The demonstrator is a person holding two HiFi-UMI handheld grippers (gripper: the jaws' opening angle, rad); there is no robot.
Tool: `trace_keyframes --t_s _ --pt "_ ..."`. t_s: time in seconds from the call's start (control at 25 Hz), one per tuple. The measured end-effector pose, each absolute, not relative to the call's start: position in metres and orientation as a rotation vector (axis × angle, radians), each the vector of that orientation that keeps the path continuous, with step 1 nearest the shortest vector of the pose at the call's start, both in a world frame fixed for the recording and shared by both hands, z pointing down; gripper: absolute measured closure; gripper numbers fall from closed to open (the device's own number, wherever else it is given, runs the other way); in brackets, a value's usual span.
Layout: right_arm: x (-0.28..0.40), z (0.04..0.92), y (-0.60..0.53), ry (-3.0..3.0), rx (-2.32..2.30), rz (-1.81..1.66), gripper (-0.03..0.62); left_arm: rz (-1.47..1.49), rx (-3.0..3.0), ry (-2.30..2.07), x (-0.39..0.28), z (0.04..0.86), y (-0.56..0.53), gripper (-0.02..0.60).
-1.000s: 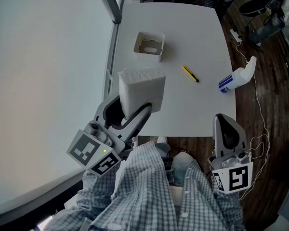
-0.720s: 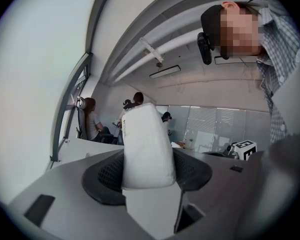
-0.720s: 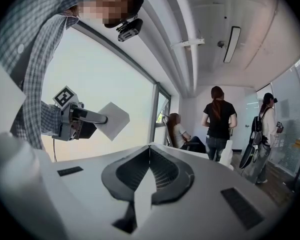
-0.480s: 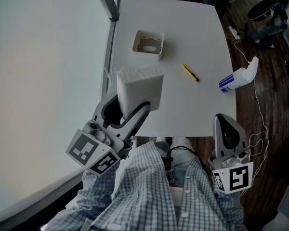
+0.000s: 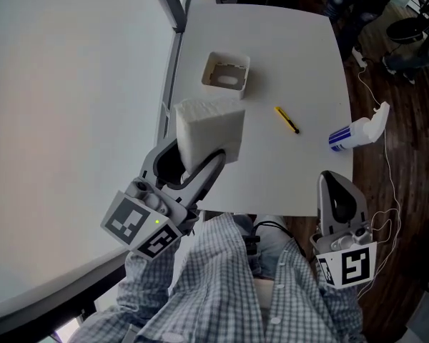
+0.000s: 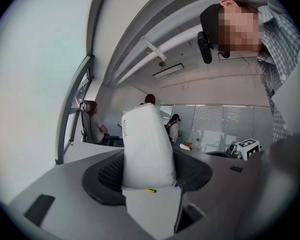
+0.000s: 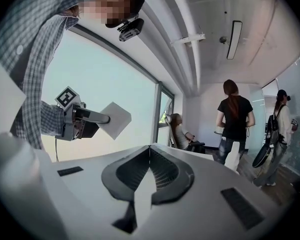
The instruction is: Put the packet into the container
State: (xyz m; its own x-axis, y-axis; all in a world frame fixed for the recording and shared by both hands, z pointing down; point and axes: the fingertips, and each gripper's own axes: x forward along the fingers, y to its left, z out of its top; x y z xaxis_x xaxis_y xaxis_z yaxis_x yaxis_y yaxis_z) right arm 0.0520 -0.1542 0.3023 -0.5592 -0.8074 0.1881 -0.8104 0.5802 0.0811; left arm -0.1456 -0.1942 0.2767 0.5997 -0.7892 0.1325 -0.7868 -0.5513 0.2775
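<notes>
The white table (image 5: 286,48) spreads ahead of both sets of fingers. The packet (image 5: 207,127) (image 6: 145,144) (image 7: 115,119) is a plump white block with soft, rounded corners. It is clamped upright between the left gripper's (image 5: 194,163) (image 6: 147,170) fingers, above the table's near left edge. Its lower end is sunk between the pads, it covers the far finger in the head view, and the print down one edge is too small to read. The right gripper (image 5: 334,184) (image 7: 150,154) has its fingers pressed together on nothing. Beyond the left fingertips, past the packet, the small white square container (image 5: 225,73) stands apart. A yellow pen (image 5: 287,119) lies to their right.
</notes>
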Motion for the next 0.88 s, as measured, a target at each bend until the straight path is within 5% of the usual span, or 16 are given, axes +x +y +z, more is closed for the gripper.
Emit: trace_keyframes --t_s 0.88 --pt "0.055 0.327 -0.212 -2.672 1.227 0.121 0.582 0.084 2.483 -1.436 -0.153 0.282 -0.279 0.308"
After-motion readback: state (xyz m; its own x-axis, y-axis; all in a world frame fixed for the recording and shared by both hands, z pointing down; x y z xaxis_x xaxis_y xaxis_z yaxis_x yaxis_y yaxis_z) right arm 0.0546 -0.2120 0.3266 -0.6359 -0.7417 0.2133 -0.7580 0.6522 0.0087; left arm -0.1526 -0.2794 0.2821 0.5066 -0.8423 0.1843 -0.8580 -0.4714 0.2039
